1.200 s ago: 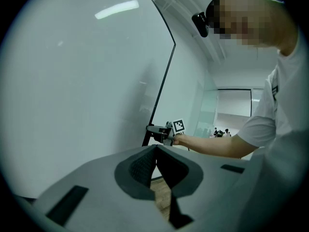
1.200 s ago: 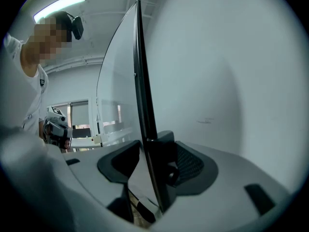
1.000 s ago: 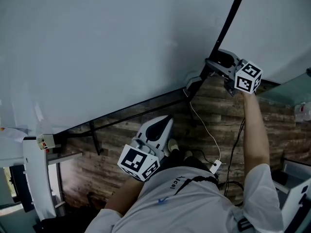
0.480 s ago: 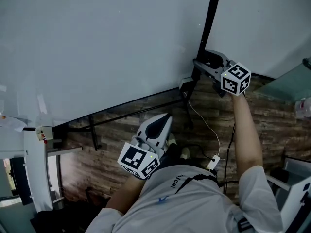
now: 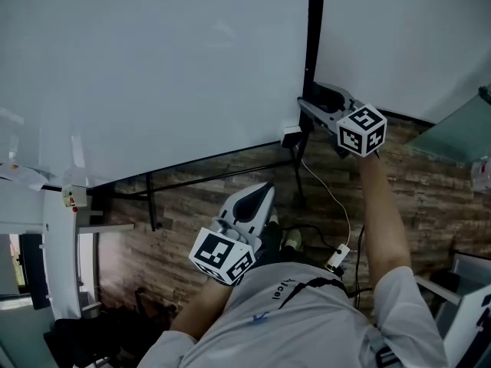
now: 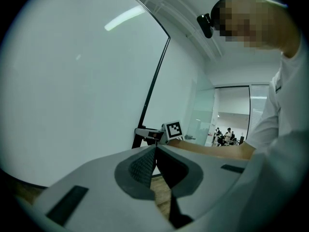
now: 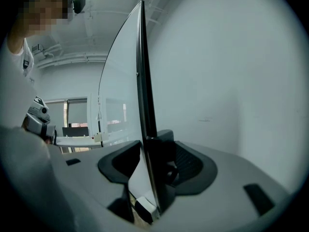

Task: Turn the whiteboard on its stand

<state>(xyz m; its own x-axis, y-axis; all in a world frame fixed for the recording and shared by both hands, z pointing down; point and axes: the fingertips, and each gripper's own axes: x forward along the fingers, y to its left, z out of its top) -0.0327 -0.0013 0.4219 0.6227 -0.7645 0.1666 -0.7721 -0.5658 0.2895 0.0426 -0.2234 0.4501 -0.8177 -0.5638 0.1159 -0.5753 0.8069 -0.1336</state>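
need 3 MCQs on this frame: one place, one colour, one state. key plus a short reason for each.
1. Where is the right gripper?
A) on a chair back
B) at the side edge of the whiteboard
C) on a door handle

2. What colour is the frame along that edge?
A) black
B) red
C) yellow

3. How do the fingers of the left gripper stand?
A) wide apart
B) clamped on a marker
C) together, nothing between them

Key:
1 B: its fingers straddle the board's edge and are closing on it.
2 A: a dark strip runs up the board's side.
3 C: the pads meet in the left gripper view.
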